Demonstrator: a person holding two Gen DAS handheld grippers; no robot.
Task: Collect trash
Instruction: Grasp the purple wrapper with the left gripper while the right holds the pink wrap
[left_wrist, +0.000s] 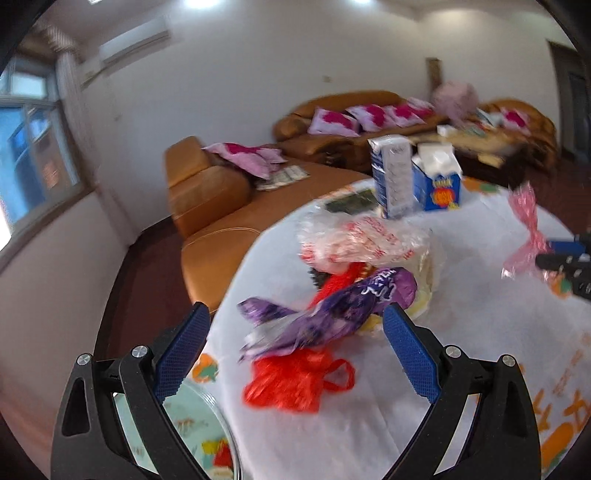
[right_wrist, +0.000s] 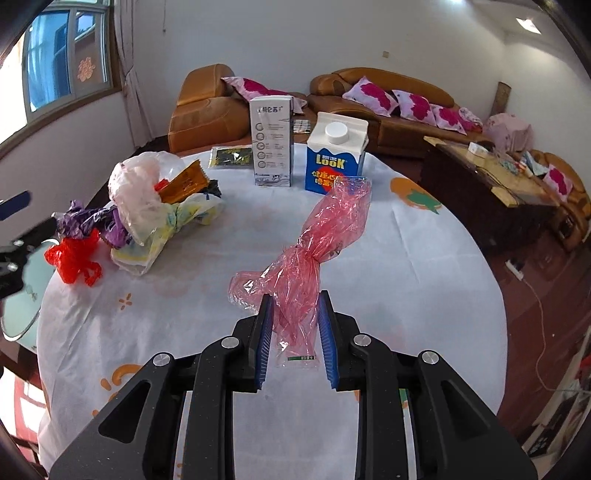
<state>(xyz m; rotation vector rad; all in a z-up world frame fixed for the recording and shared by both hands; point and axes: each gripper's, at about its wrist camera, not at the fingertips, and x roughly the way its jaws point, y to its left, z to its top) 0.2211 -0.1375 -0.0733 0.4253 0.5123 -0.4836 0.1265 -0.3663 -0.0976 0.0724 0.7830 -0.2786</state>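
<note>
Trash lies scattered on the round table under a white printed cloth (right_wrist: 369, 277). Largest to smallest:

- Heap at the table's left side: clear crumpled plastic bag with red print (left_wrist: 364, 240), touching a purple crinkled foil wrapper (left_wrist: 332, 314), with an orange snack wrapper (right_wrist: 186, 182) tucked in. All overlap; edges hard to separate.
- 2 upright cartons at the far side, just beside each other: tall white-and-grey carton (right_wrist: 272, 142) and blue-and-white LOOK carton with white screw cap (right_wrist: 334, 158). Flat dark sachet (right_wrist: 231, 157) lies left of them.
- Red thin plastic bag (left_wrist: 295, 380), near edge of the heap, touching the purple wrapper.
- Pink transparent twisted cellophane wrapper (right_wrist: 310, 254), apart from the heap, lifted off the cloth.

Tongs: right gripper (right_wrist: 295, 321) is pinched onto the lower end of the pink cellophane; the rest stands free above. Left gripper (left_wrist: 297, 317) is spread wide, holding nothing, its blue pads (left_wrist: 410, 354) flanking the purple wrapper. Left view is motion-blurred.

Step in hand, as I judge it: left takes from the heap while right carries.

- Bring the left down around the purple wrapper's bunched middle, not its loose tail.
- Close fully; thin film slips.
- Lift slowly, since the red bag may drag along.
- Keep the right firm; cellophane is springy.
- Steer clear of the cartons; light ones would tip easily.
</note>
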